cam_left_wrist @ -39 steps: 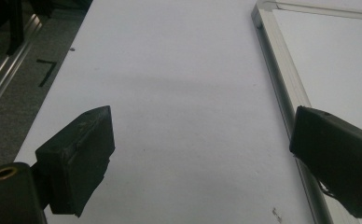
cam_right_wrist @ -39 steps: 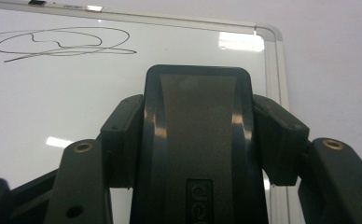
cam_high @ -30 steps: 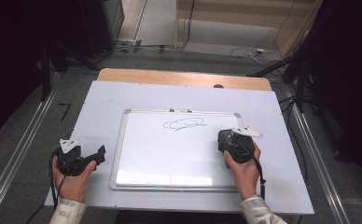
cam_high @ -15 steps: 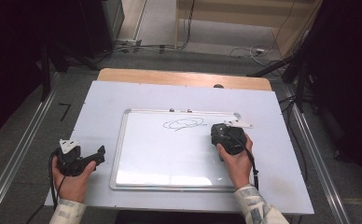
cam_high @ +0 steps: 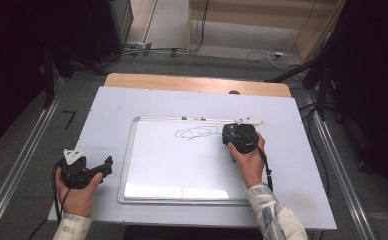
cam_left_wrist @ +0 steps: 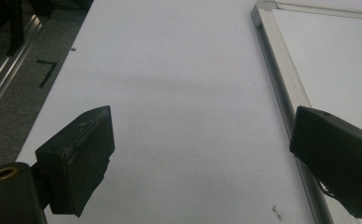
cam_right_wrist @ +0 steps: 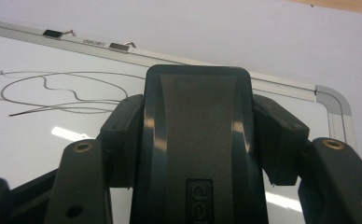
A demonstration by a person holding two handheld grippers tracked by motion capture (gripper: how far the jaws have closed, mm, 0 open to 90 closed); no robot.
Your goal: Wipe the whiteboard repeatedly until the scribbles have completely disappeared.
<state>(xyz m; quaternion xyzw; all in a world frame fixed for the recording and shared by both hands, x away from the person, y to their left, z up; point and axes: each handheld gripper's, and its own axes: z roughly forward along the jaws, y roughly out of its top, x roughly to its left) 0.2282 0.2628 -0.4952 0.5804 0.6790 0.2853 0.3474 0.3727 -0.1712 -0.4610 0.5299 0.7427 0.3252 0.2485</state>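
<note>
A whiteboard lies flat in the middle of the table, with a blue scribble near its top edge. My right gripper sits over the board's upper right part, just right of the scribble, shut on a black eraser. In the right gripper view the scribble lies ahead and to the left of the eraser. My left gripper rests on the white table cover left of the board, open with nothing between its jaws. The board's metal frame runs past its right jaw.
A white table cover lies over a wooden table whose edge shows at the back. Two small clips sit on the board's top rail. Metal rails flank the table, and cables lie on the floor behind.
My right gripper has slid left along the board's upper part with the eraser, closer to the scribble. The left gripper has stayed where it was.
</note>
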